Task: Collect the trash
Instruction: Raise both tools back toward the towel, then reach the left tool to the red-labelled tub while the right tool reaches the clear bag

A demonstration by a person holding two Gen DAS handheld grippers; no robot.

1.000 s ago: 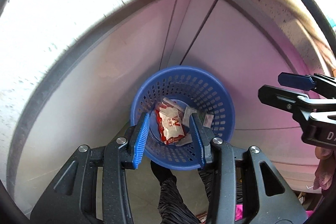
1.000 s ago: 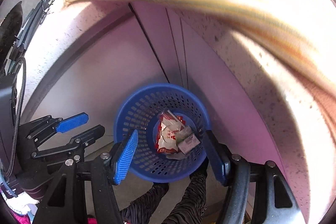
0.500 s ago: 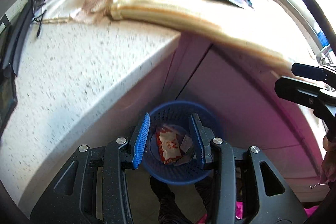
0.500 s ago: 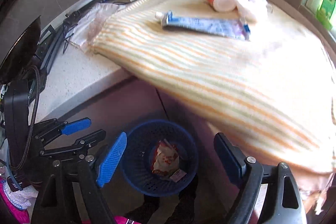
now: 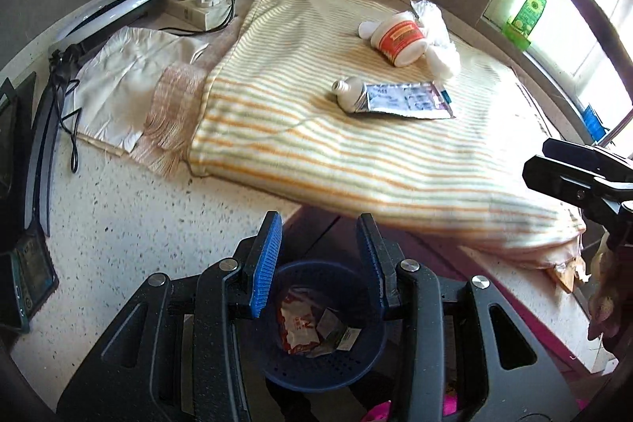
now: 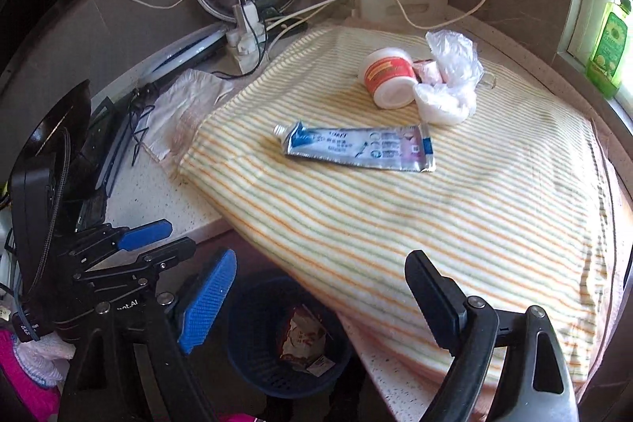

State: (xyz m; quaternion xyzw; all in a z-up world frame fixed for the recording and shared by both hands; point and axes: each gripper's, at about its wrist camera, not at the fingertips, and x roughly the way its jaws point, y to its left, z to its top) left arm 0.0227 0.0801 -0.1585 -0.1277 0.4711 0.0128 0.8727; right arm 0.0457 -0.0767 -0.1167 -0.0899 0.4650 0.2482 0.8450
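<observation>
Left wrist view shows the left gripper (image 5: 318, 263) at the lower centre of the frame, its jaws parted and holding nothing, with the blue basket (image 5: 356, 370) directly beneath them and a red-and-white wrapper (image 5: 296, 327) lying inside. Right wrist view has the right gripper (image 6: 316, 299) spread wide and empty at the bottom, the basket (image 6: 253, 343) between its fingers. Higher up, on the striped towel (image 6: 395, 224) covering the speckled counter (image 5: 118, 224), lie a flattened toothpaste tube (image 6: 356, 145) at mid-frame, and beyond it a white jar (image 6: 387, 76) touching a crumpled plastic bag (image 6: 451, 78).
</observation>
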